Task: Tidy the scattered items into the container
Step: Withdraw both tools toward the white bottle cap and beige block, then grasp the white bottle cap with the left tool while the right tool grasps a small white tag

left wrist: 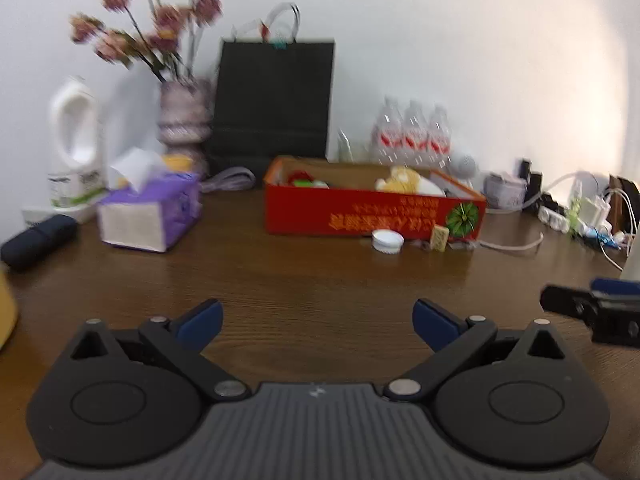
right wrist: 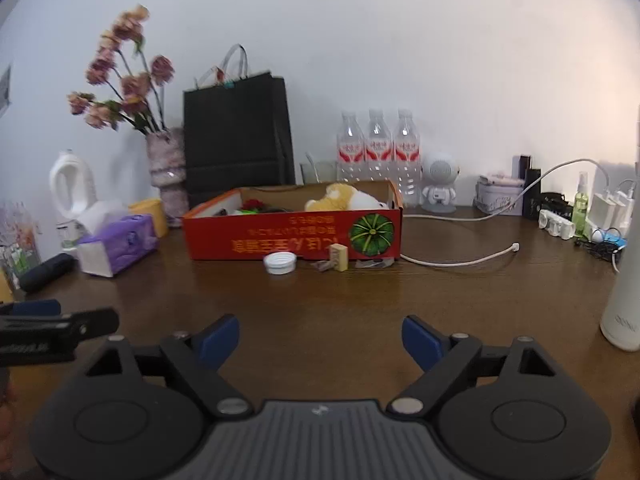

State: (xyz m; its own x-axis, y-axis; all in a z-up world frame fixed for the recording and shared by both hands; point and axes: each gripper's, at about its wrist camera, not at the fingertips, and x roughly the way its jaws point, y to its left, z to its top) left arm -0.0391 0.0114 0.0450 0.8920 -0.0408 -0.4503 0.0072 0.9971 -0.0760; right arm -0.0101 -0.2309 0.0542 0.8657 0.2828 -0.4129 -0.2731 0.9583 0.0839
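A red cardboard box [left wrist: 360, 216] [right wrist: 256, 240] stands on the brown table and holds a yellow-white plush toy [left wrist: 404, 180] [right wrist: 344, 198] and small red and green items. In front of it lie a white bottle cap [left wrist: 387, 241] [right wrist: 280, 263], a yellowish mahjong tile [left wrist: 440, 238] [right wrist: 339, 257] and small grey-brown scraps [right wrist: 374, 264]. My left gripper [left wrist: 318, 320] is open and empty, well short of the box. My right gripper [right wrist: 320, 338] is open and empty, also well short of it. Each gripper shows at the edge of the other's view.
A purple tissue box [left wrist: 150, 212] [right wrist: 118, 246], flower vase [right wrist: 166, 176], black paper bag [right wrist: 236, 136], white detergent bottle [left wrist: 74, 140] and three water bottles [right wrist: 378, 148] line the back. A white cable [right wrist: 460, 260], power strip [right wrist: 558, 224] and white flask [right wrist: 624, 280] are on the right.
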